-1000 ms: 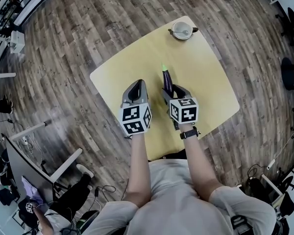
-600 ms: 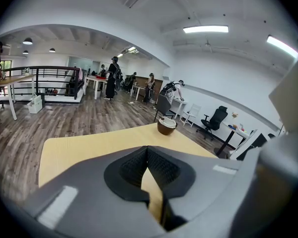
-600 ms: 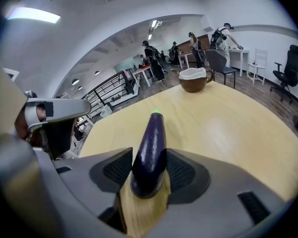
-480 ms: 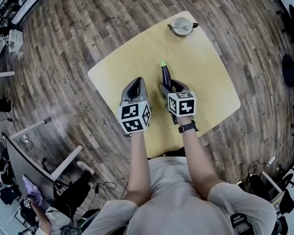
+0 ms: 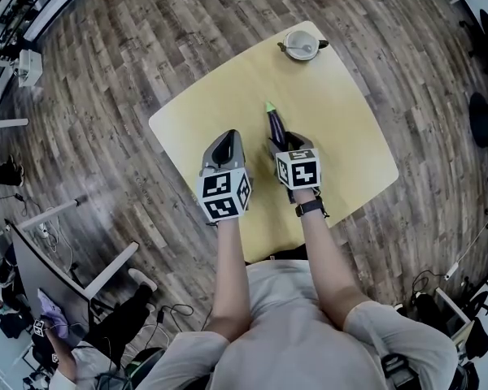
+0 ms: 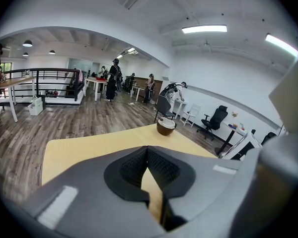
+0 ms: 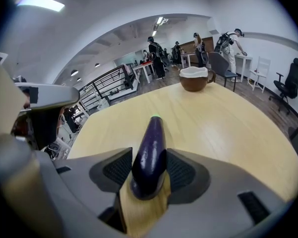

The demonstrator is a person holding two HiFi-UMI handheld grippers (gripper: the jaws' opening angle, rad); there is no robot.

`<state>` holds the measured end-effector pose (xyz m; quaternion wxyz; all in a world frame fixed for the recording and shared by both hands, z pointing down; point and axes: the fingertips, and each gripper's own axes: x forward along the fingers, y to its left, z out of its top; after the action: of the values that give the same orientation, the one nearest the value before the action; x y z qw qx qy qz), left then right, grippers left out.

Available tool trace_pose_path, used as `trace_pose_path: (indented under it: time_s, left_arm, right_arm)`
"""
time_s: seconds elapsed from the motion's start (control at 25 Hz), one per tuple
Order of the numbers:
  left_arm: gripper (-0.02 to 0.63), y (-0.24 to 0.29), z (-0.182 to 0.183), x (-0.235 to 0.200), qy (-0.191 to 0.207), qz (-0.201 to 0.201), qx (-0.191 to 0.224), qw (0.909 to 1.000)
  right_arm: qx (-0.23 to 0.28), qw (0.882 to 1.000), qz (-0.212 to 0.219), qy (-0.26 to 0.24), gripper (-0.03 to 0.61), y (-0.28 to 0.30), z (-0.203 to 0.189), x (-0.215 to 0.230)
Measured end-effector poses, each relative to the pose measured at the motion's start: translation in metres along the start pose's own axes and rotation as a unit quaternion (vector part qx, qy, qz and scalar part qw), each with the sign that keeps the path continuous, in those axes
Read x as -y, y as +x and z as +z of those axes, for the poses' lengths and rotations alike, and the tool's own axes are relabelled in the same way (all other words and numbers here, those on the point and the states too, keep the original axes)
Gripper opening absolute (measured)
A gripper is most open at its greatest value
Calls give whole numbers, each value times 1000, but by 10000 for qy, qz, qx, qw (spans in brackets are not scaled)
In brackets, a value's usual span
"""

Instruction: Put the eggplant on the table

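Right gripper [image 5: 283,146], jaws wide but clamped on the eggplant [image 5: 274,125], has sunk toward the table [image 5: 342,112], so release looks next; left gripper [image 5: 226,146] closed, empty.

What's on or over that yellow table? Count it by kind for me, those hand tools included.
Eggplant: 1
Brown cup: 1
Handheld grippers: 2 (left gripper, right gripper)
Total: 4
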<state>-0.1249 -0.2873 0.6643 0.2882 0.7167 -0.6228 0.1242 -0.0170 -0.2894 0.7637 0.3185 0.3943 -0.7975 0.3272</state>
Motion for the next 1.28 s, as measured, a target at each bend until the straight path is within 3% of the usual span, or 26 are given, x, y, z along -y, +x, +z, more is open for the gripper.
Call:
trace_pose_path:
  time_s: [0.2, 0.76, 1.28]
  left_arm:
    - [11, -6, 9, 4, 44, -22, 112, 9999]
    - [11, -33, 41, 6, 194, -55, 386, 9991]
    - [11, -73, 78, 16, 480, -98, 808, 9955]
  right_arm:
    - [74, 9999, 41, 151, 240, -7, 5, -1]
    - [712, 9973, -126, 78, 240, -58, 40, -11]
    - [1598, 9862, -398, -168, 163, -127, 85, -20]
